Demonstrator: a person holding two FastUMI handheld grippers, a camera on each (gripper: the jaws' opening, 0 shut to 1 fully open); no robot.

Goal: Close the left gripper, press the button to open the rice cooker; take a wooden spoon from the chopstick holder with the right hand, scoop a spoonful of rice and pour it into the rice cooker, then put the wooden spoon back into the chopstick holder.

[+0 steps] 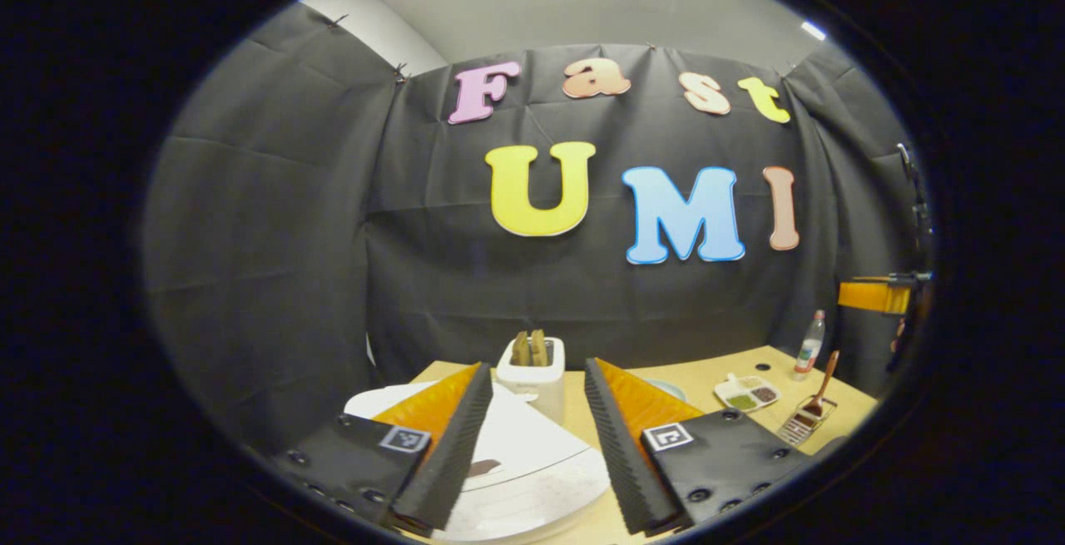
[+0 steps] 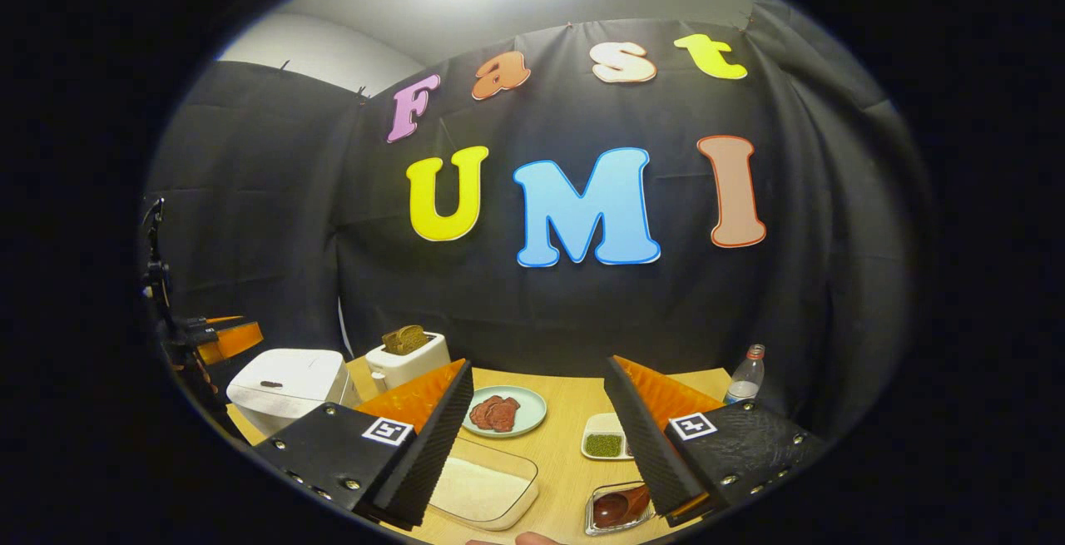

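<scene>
While both grippers hang open, left gripper over the rice cooker, the wooden spoon sits bowl-down in its holder below the right gripper; likely light, stiff: grip mid-handle.

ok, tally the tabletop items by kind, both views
Appliances: 2, rice cooker, toaster
Food dishes: 3, plate, rice tub, divided tray
Bottles: 1, bottle
Utensil holders: 1, chopstick holder with wooden spoon
Total: 7

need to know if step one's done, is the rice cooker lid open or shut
Shut. The rice cooker shows its flat white lid down on the body, and the left gripper is open.
</scene>
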